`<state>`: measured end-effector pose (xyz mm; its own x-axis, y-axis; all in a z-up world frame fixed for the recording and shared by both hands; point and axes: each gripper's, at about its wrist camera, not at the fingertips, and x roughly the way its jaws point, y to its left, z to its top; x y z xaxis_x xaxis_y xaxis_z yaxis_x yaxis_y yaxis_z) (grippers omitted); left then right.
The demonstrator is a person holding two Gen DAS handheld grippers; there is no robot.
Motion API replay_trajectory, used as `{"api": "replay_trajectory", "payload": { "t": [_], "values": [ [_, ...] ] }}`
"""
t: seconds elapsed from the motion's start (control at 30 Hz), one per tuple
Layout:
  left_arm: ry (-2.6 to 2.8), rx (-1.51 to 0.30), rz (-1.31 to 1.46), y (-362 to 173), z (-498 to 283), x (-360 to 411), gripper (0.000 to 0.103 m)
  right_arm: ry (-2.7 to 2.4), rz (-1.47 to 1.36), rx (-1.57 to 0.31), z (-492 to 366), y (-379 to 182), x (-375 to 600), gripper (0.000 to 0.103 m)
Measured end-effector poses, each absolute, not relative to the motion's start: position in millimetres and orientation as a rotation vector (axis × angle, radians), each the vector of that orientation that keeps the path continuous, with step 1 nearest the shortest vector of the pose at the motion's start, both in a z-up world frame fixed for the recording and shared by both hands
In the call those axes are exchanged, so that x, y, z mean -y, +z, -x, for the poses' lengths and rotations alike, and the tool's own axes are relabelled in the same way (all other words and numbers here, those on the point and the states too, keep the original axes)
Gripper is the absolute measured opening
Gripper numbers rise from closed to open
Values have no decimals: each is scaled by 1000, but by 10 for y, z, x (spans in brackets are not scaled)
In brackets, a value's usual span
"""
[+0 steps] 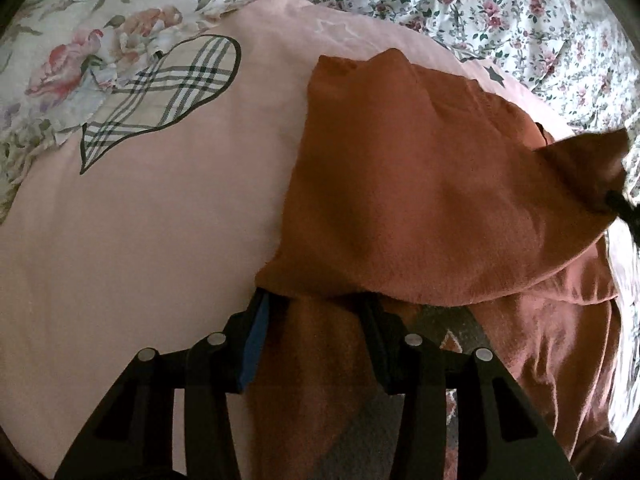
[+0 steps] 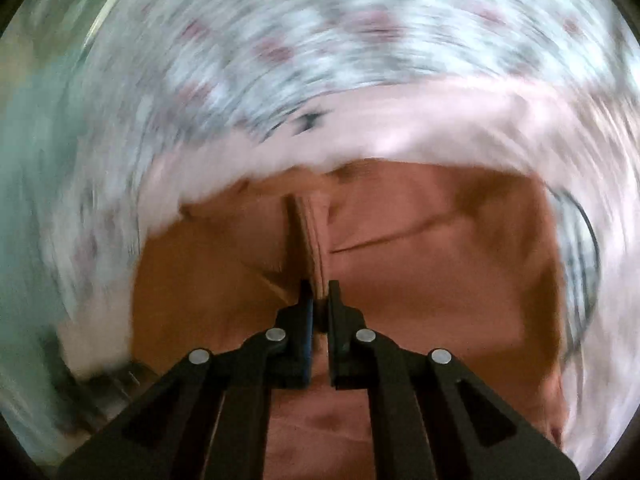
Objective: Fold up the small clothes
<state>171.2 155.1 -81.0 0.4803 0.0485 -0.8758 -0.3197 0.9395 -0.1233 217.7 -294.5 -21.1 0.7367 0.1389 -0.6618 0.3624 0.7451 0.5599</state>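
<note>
A fold of the rust garment (image 1: 420, 208) was under way, its hem pinched tight by the right gripper (image 2: 320, 284); the left gripper (image 1: 316, 308), half-wide, straddled cloth. Laying the flap flat seemed next.

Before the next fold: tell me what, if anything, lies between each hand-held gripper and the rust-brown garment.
Nothing visible. The right hand-held gripper is shut on a fold of the rust-brown garment. The garment drapes over the left hand-held gripper, between its fingers.

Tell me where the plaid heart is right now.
In the left wrist view, the plaid heart sits upper left on the pink cloth, beside the floral sheet's edge, left of the rust garment.
</note>
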Motion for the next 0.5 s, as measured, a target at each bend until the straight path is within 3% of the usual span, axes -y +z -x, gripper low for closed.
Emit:
{"api": "replay_trajectory", "payload": {
  "t": [0.3, 0.5],
  "values": [
    [277, -1056, 339, -799, -1680, -1646, 30, -220, -844, -789, -1787, -540, 3190, 6],
    [281, -1045, 444, -795, -1620, -1775, 30, -231, -785, -841, -1893, -566, 3153, 6]
  ]
}}
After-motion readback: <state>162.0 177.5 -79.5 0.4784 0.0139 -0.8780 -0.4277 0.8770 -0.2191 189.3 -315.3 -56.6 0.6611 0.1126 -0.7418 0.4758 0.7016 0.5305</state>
